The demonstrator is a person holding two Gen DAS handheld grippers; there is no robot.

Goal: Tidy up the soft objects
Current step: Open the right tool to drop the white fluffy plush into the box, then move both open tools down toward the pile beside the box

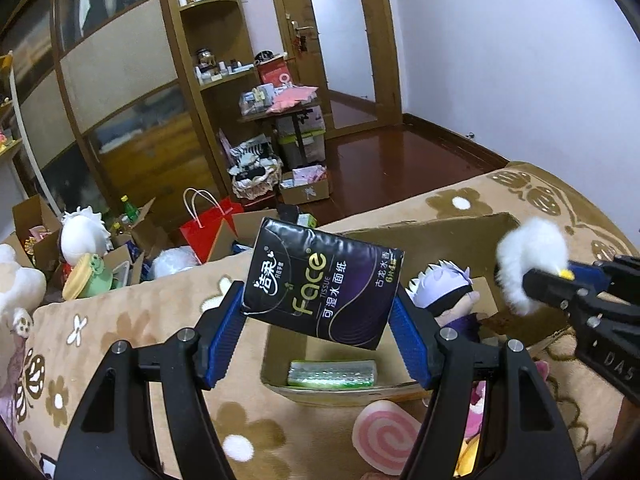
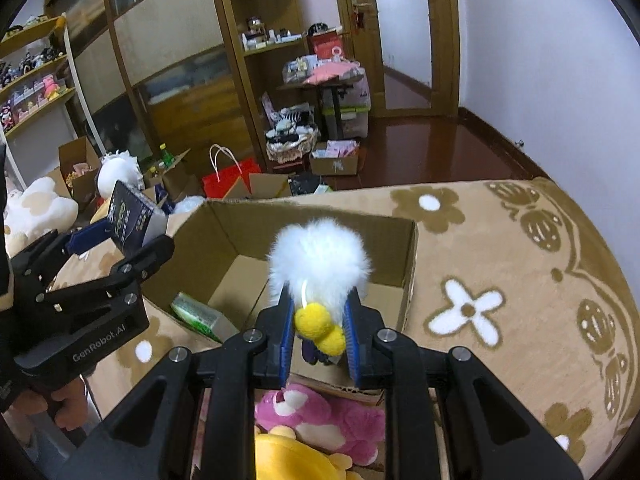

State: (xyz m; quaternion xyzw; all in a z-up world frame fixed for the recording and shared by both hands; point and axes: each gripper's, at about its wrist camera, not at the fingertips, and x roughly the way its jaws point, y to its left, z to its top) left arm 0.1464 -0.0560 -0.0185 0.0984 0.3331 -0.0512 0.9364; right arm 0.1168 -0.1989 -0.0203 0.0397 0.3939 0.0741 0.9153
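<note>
My left gripper (image 1: 316, 300) is shut on a black tissue pack (image 1: 324, 280), held tilted above an open cardboard box (image 1: 440, 224) on the bed. The box holds a green pack (image 1: 332, 374) and a white-haired doll (image 1: 444, 284). At the right edge of the left wrist view, my right gripper (image 1: 560, 280) grips a white fluffy toy (image 1: 532, 264). In the right wrist view, the right gripper (image 2: 320, 300) is shut on that fluffy toy (image 2: 320, 256) over the box (image 2: 312, 216), its yellow pom-poms (image 2: 316, 328) between the pads. The left gripper (image 2: 124, 236) with the tissue pack (image 2: 132, 216) is at the left, near the green pack (image 2: 196, 314).
A tan flowered blanket (image 2: 500, 280) covers the bed. A pink swirl cushion (image 1: 384, 436), a pink plush (image 2: 320, 412) and a yellow plush (image 2: 292, 456) lie in front of the box. Beyond the bed, a red bag (image 1: 208, 228), boxes and plush toys crowd the floor.
</note>
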